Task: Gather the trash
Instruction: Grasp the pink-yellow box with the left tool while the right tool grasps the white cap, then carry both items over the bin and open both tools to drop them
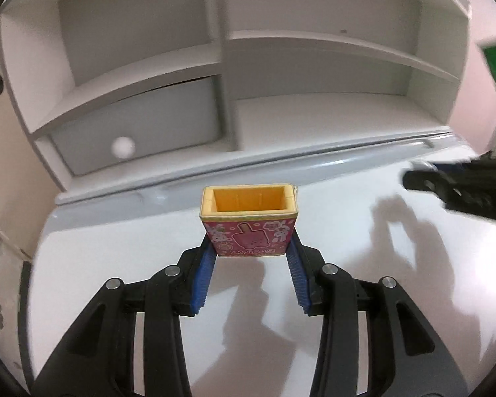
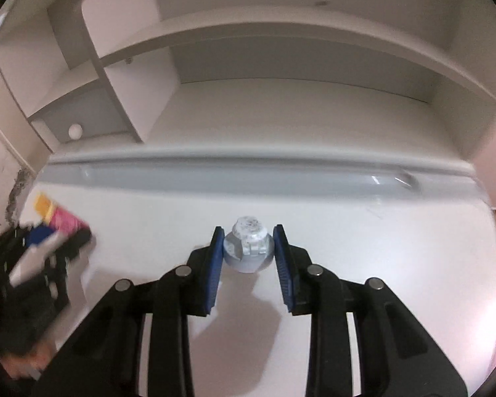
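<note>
A: How far along is the collecting?

B: Both pieces of trash look picked up, or nearly so. The left gripper (image 1: 250, 248) is clamped on the box (image 1: 249, 220), a small pink carton with an open yellow top, its pads pressing the two sides. The box seems lifted clear of the desk (image 1: 115, 231), with its shadow lying below it.

A: And the right one?

B: The right gripper (image 2: 248, 248) has the bottle (image 2: 249, 248) between its blue pads (image 2: 216, 261), a small pale thing with a white cap. The pads sit against its sides, so I judge it gripped. Whether it stands on the desk or is already raised, I cannot tell.

A: Where are they relative to each other?

B: The bottle is near the middle of the desk. The box, seen blurred from the right wrist view, is well off to the left.

A: Anything else lying about?

B: No other loose trash shows on the desk. The shelf (image 1: 314, 46) at the far side looks bare, and its drawer (image 1: 142, 122) is shut.

A: So what is left?

B: No bin is visible, so I judge the remaining step is carrying both items off and dropping them somewhere out of sight.
</note>
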